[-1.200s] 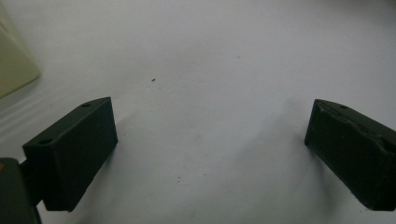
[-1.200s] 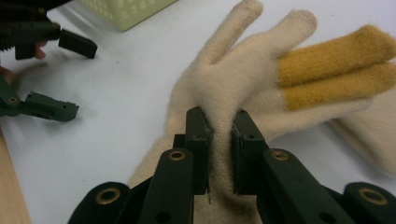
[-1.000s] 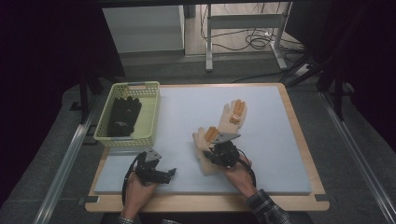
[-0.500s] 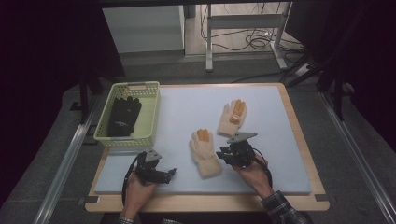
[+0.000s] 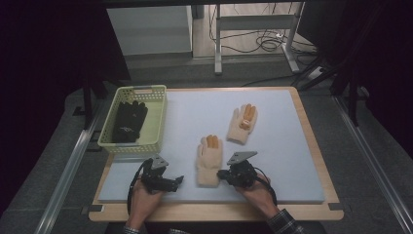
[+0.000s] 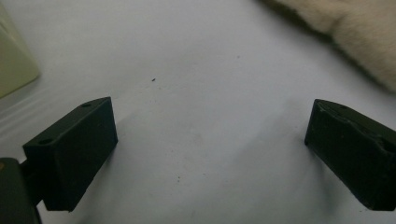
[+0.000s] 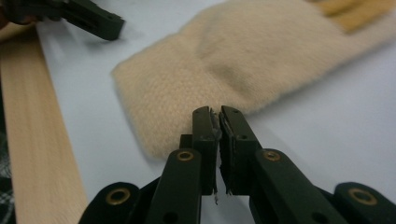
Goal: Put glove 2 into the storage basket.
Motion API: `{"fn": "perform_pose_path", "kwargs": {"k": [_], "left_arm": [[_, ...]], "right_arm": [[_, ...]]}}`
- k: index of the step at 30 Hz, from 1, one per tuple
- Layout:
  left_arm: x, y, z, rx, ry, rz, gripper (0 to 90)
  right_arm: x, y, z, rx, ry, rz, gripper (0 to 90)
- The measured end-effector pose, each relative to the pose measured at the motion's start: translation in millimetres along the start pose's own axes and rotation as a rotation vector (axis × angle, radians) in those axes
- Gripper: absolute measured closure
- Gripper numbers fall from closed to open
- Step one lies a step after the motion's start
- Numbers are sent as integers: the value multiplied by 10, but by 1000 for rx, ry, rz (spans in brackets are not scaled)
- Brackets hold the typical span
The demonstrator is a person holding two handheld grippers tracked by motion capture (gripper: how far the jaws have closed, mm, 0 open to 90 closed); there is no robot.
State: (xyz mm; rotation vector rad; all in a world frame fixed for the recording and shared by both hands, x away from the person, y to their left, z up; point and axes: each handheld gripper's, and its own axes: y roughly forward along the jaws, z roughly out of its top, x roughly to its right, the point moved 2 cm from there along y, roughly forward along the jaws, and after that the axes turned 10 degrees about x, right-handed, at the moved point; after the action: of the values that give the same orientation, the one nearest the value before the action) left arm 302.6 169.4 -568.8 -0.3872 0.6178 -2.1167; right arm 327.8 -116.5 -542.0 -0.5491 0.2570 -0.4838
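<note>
right tool [image 5: 221, 173] closed, beside glove [image 5: 208, 157]

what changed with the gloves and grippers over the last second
The right gripper slid the near glove off the far glove toward the person, laid it flat and let go; its jaws are now shut. The left gripper, far glove and basket stayed put.

We see a cream fleece glove [image 5: 208, 160] lying flat on the pale mat, orange fingers pointing away from us, cuff towards the near edge; its twin glove [image 5: 242, 124] lies well apart, farther back and right
</note>
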Motion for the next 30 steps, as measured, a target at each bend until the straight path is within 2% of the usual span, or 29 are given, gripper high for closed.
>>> {"fn": "perform_pose_path", "kwargs": {"k": [3,5,10,14,21,30], "left_arm": [[0,0,0,0,0,0,27],[1,0,-1,1,0,0,28],[0,0,0,0,0,0,28],[0,0,0,0,0,0,27],[0,0,0,-1,-1,0,27],[-1,0,0,0,0,-1,27]], "right_arm": [[-80,106,25,-3,-12,19,826],[-92,124,41,-2,-33,12,816],[41,23,59,12,-17,-26,773],[253,-104,60,27,-3,-86,729],[781,-273,140,64,55,-206,665],[1257,-266,391,85,56,-317,563]]}}
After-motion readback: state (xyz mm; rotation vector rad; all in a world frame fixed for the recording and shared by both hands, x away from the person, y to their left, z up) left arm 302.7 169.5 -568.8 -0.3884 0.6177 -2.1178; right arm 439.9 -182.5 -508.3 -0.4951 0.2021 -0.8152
